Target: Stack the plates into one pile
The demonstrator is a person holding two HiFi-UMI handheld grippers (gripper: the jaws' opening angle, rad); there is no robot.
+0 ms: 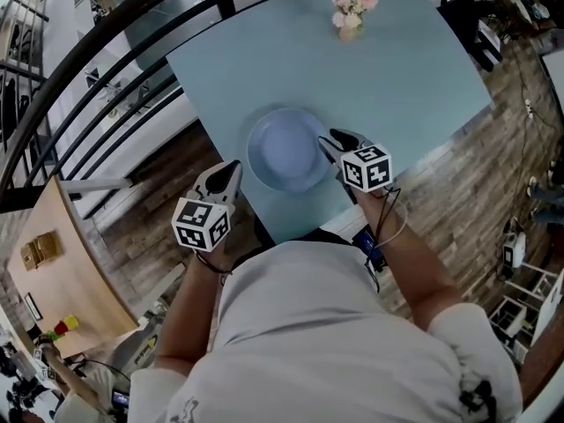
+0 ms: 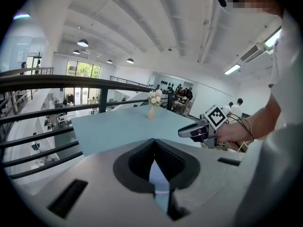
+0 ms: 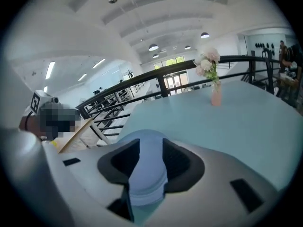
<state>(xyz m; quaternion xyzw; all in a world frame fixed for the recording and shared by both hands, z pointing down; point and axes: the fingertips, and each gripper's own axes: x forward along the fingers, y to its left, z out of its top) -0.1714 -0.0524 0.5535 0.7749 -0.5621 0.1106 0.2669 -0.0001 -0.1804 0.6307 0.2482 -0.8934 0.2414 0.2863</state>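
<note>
The person's pale shirt (image 1: 326, 342) fills the bottom of the head view, with both forearms reaching out from it toward the blue plate (image 1: 284, 152). The plate lies flat on the pale blue desk (image 1: 405, 69), close to the desk's near corner. From above it reads as a single round shape, and I cannot tell how many plates are stacked in it.

The right claw (image 1: 329, 139) is at the plate's right rim, angled down. Its jaws stand well apart, and in the right gripper view the plate shows through the gap between them with neither pad pressing on it. Whether a jaw tip brushes the rim I cannot tell.

The left claw (image 1: 233, 166) sits left of the plate, clear of it, just off the desk's edge and over the wooden floor (image 1: 159, 210). In the left gripper view its jaws meet at the tips, closed on nothing.

Beyond the plate, near the far edge of the desk, stands a small vase of pink and white flowers (image 1: 352, 11). A dark railing (image 1: 106, 55) runs past on the plate's far left.
</note>
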